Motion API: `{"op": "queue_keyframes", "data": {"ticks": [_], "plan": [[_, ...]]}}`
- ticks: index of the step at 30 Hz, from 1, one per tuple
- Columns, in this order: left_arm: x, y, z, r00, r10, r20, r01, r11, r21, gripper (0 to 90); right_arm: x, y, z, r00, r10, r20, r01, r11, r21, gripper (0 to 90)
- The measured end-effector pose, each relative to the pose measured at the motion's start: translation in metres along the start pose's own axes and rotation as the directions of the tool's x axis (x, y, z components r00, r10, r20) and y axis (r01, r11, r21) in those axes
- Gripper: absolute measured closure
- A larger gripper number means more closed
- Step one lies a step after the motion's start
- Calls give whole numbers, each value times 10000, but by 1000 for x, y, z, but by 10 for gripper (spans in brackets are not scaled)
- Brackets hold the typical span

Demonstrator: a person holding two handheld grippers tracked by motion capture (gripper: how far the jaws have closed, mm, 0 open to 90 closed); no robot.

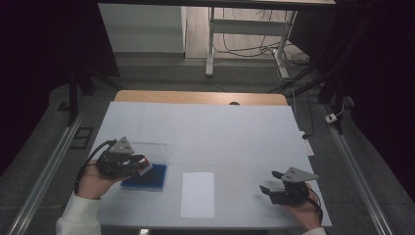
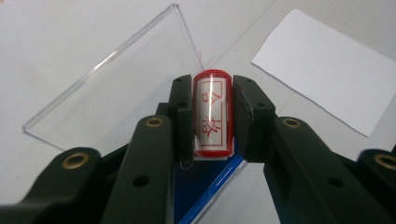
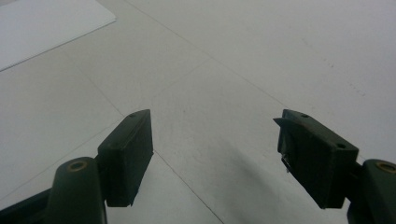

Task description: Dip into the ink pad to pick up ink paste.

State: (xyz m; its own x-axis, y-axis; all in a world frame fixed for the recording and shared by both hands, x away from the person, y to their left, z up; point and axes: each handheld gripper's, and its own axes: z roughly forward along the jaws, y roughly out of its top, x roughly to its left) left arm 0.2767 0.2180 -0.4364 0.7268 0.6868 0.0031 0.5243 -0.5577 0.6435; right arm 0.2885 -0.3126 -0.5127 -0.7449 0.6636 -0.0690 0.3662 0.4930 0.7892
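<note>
My left gripper is shut on a red stamp, a small cylinder whose clear face shows red characters. The stamp hangs just over a blue ink pad at the table's left front. The pad's blue edge sits below the jaws, and its clear lid lies open behind it. A white sheet of paper rests to the right of the pad. My right gripper stands open over bare table at the right front, with nothing between its jaws.
The table is covered in white, with a wooden strip at its far edge. A corner of the paper lies at the upper left in the right gripper view. Desk legs and cables stand on the floor beyond the table.
</note>
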Motion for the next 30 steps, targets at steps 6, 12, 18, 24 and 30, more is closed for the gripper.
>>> {"op": "queue_keyframes", "data": {"ticks": [6, 12, 18, 24, 30], "plan": [[4, -5, 11, 9998, -180, -48, 181, 9992, 364, 705, -1, -1, -1, 10000, 55, -3, -55, 10000, -44, 261], [5, -7, 25, 9997, -221, 46, 217, 9971, 731, 705, 0, -1, 0, 10000, 52, -17, -52, 10000, -34, 261], [7, -9, 32, 9996, -276, -14, 276, 9945, 1012, 705, -1, -1, -1, 10000, 44, -7, -44, 10000, -14, 261], [9, -12, 38, 9992, -387, -59, 391, 9919, 1204, 705, 0, -1, 0, 10000, 42, 3, -42, 10000, -14, 261], [9, -13, 43, 9991, -413, -40, 414, 9894, 1391, 705, -1, -1, -1, 10000, 8, 39, -8, 10000, 27, 261]]}}
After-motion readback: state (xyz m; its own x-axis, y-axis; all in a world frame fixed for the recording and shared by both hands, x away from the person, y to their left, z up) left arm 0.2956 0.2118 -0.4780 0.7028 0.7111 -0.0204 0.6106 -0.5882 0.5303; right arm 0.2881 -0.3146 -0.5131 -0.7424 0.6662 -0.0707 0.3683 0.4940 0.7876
